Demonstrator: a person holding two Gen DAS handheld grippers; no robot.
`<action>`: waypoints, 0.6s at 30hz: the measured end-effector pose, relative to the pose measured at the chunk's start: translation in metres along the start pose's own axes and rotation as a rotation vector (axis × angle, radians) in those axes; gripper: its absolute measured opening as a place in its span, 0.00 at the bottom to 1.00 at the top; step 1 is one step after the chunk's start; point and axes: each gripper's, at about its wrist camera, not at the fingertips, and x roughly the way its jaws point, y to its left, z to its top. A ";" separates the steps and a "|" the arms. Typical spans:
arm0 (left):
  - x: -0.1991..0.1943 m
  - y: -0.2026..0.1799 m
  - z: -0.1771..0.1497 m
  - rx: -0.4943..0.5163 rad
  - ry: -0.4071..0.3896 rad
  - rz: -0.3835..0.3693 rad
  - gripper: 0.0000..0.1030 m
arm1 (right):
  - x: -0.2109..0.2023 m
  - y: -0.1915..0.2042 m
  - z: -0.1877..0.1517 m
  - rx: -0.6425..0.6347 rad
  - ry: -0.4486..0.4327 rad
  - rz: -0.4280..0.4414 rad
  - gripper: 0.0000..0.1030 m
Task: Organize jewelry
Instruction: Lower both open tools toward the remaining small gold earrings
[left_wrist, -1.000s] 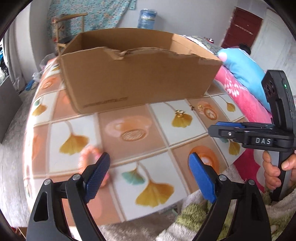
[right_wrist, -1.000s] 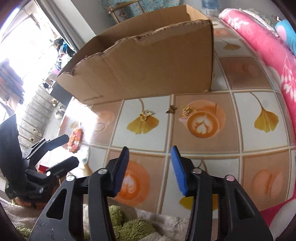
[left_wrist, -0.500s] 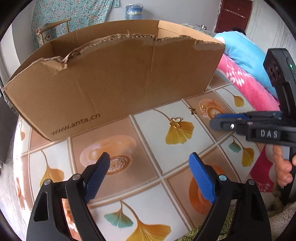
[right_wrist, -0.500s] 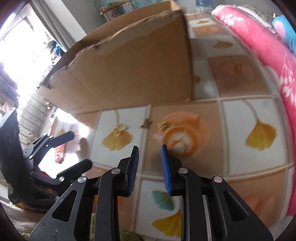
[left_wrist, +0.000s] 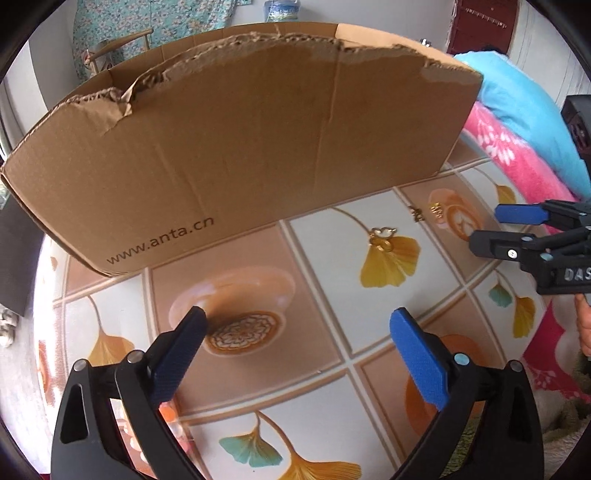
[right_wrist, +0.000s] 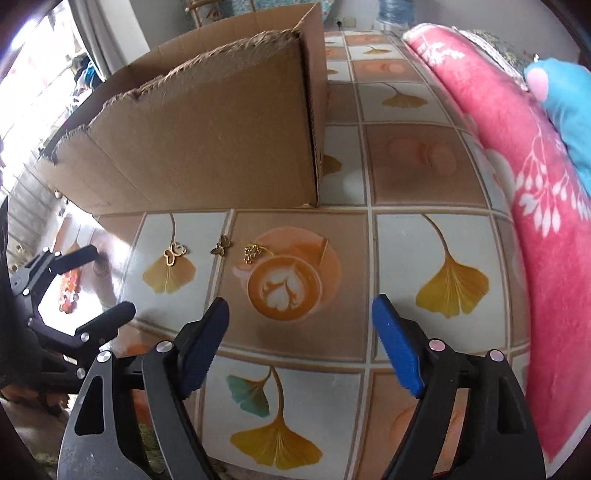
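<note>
Three small gold pieces lie on the patterned tablecloth just in front of a torn cardboard box (left_wrist: 240, 147) (right_wrist: 207, 140): a heart-loop pendant (right_wrist: 174, 253) (left_wrist: 382, 236), a butterfly charm (right_wrist: 221, 245) (left_wrist: 415, 213) and a cluster charm (right_wrist: 253, 253) (left_wrist: 436, 208). My right gripper (right_wrist: 301, 306) (left_wrist: 489, 227) hovers just short of them, jaws opening wide with nothing between them. My left gripper (left_wrist: 297, 321) (right_wrist: 110, 280) hangs over the cloth left of the pendant, also opening and empty.
An orange bead bracelet (right_wrist: 70, 288) lies near the table's left edge. A pink blanket (right_wrist: 517, 184) and a blue pillow (left_wrist: 517, 103) border the table on the right. A hand (left_wrist: 583, 321) holds the right gripper. A chair and a water bottle stand beyond the box.
The left gripper moved in closer to the box and spread slightly wider. The right gripper's jaws narrowed almost together, then swung wide apart, and it shifted toward the charms.
</note>
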 end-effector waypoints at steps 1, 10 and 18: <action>0.000 -0.001 0.000 0.002 0.001 0.006 0.95 | 0.002 0.003 0.000 -0.018 0.007 -0.011 0.85; -0.001 -0.001 -0.006 0.000 -0.016 0.011 0.95 | 0.017 0.029 -0.003 -0.065 0.018 -0.090 0.92; -0.004 0.003 -0.008 0.003 -0.018 0.011 0.95 | 0.020 0.025 -0.006 -0.076 0.022 -0.098 0.92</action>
